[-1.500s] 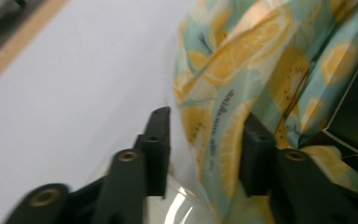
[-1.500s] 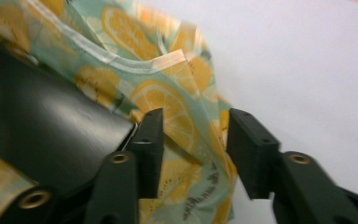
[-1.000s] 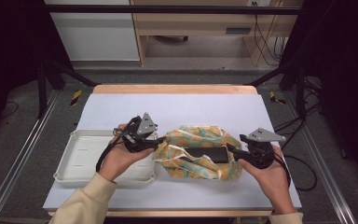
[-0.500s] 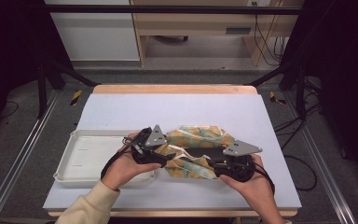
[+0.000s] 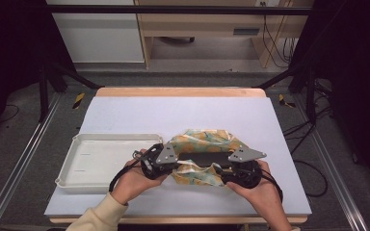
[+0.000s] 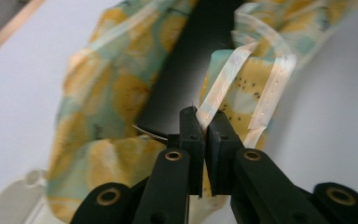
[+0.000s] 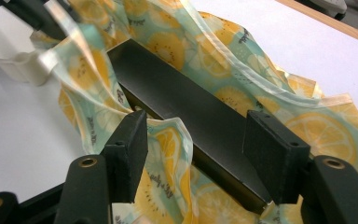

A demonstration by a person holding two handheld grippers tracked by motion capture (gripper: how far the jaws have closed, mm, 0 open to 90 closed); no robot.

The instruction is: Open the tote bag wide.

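Note:
A zip bag (image 5: 200, 139) printed with yellow fruit slices lies at the table's front middle, its mouth open around a long black box (image 5: 207, 159). My left gripper (image 5: 176, 166) is at the bag's left end. In the left gripper view its jaws (image 6: 204, 135) have just been closing and now pinch the bag's pale zip edge (image 6: 223, 79). My right gripper (image 5: 224, 169) comes in from the right. Its jaws (image 7: 196, 140) straddle the near end of the black box (image 7: 182, 102) and press on it, with a flap of the bag (image 7: 168, 140) under the left pad.
A white lidded tray (image 5: 101, 159) lies on the pale table mat just left of the bag, close to my left hand. The wooden far edge (image 5: 178, 91) of the table lies beyond. Dark frame legs and cables stand around the table.
Both hands have drawn in toward the bag's middle. The left jaws, wide apart before, have shut on the bag's edge. The right gripper has slid left with the box.

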